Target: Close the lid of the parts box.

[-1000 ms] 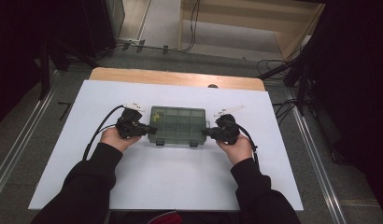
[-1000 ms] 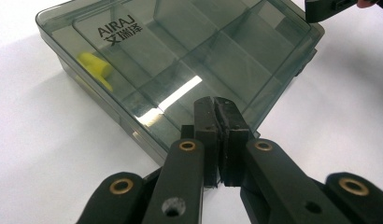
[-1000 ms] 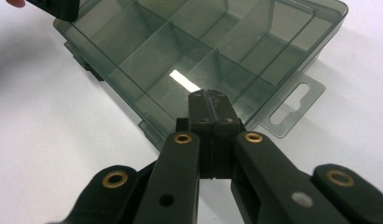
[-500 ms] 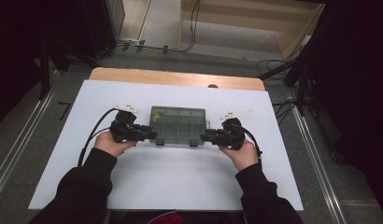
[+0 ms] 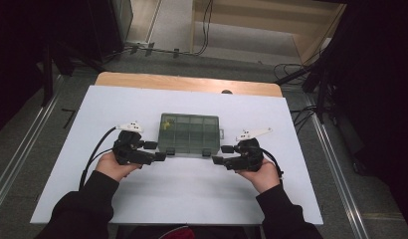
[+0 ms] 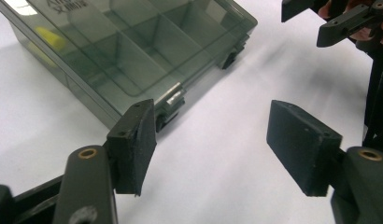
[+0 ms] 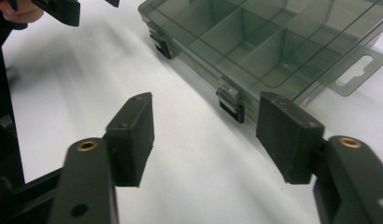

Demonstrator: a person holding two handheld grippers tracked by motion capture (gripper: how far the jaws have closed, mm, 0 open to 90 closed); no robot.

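Observation:
A smoky-grey see-through compartment box [image 5: 189, 133] lies lid-down-shut on the white board, with a small yellow piece [image 5: 165, 125] in one cell. My left gripper [image 5: 155, 151] sits just off the box's near left corner. Its jaws have just been opening and stand apart with nothing between them. In the left gripper view, the left gripper [image 6: 210, 135] has a front latch [image 6: 173, 99] of the box [image 6: 129, 51] beside one pad. My right gripper [image 5: 222, 154] is off the near right corner, jaws also just opened and holding nothing. In the right gripper view, the right gripper [image 7: 203, 126] faces the other latch [image 7: 230, 100].
The white board [image 5: 182, 194] covers a wooden table whose bare strip [image 5: 187, 83] shows at the back. The box's hang tab [image 7: 358, 70] sticks out on its right end. Cables trail from both grippers toward the person's sleeves.
Both grippers have pulled away from the box's two ends toward the near edge, and their jaws have opened. The box has stayed in place.

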